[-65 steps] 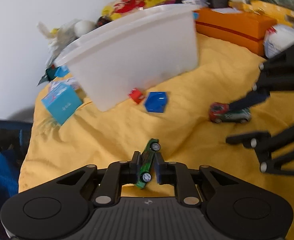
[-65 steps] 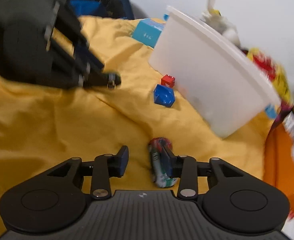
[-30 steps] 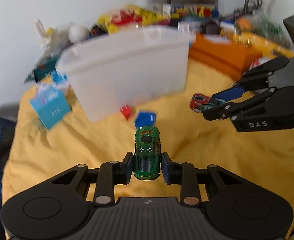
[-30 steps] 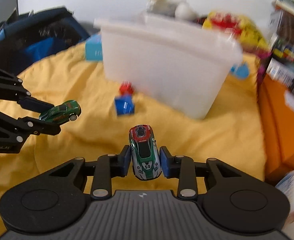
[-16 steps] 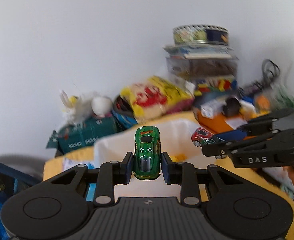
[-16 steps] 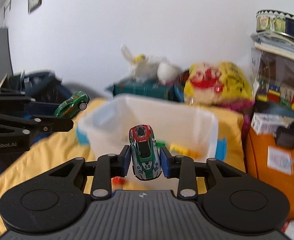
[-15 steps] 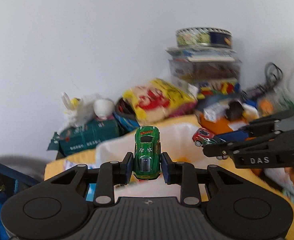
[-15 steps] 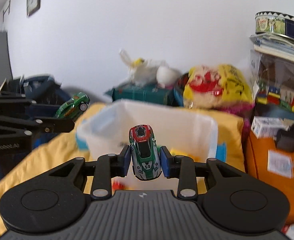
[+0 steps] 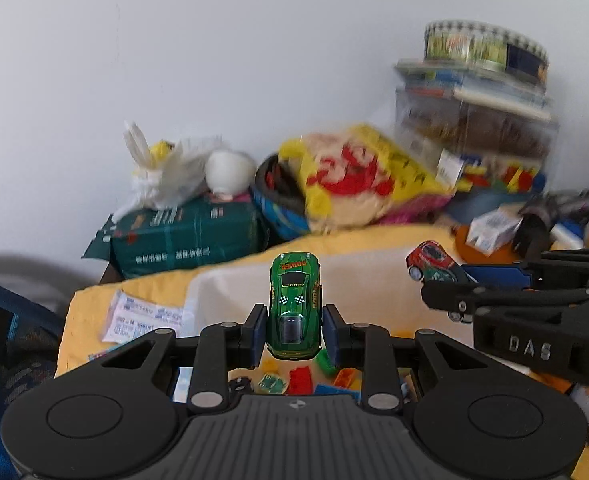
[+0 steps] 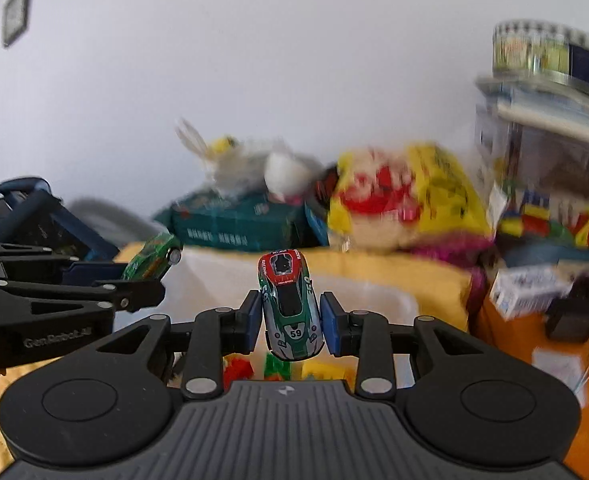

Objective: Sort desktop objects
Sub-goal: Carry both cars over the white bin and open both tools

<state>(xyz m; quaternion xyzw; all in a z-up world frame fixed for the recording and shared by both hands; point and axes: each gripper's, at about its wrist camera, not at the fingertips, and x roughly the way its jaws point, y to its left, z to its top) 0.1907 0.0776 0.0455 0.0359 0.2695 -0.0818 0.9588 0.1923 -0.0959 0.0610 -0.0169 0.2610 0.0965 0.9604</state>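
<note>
My left gripper (image 9: 293, 330) is clamped on the small green die-cast racing car (image 9: 294, 306), blue pads pressed to its flanks, nose pointing away from me. My right gripper (image 10: 292, 324) pinches the red, white and green toy car numbered 59 (image 10: 290, 306) the same way.

A second ago both cars hung low over the yellow cloth (image 9: 94, 300), with the white translucent plastic bin (image 9: 222, 292) standing tall ahead of them. Now I have carried both up and forward: the bin's rim sits below the fingertips, and bright plastic bricks (image 9: 300, 380) inside it show under each car. The two grippers hang near each other over the opening; from the left camera the right one comes in from the side with its car out front.

I judge the carry all but finished. What remains is to part the jaws so each car falls among the bricks. The risk is a car clipping the rim or striking the other tool, so I would release one at a time.
</note>
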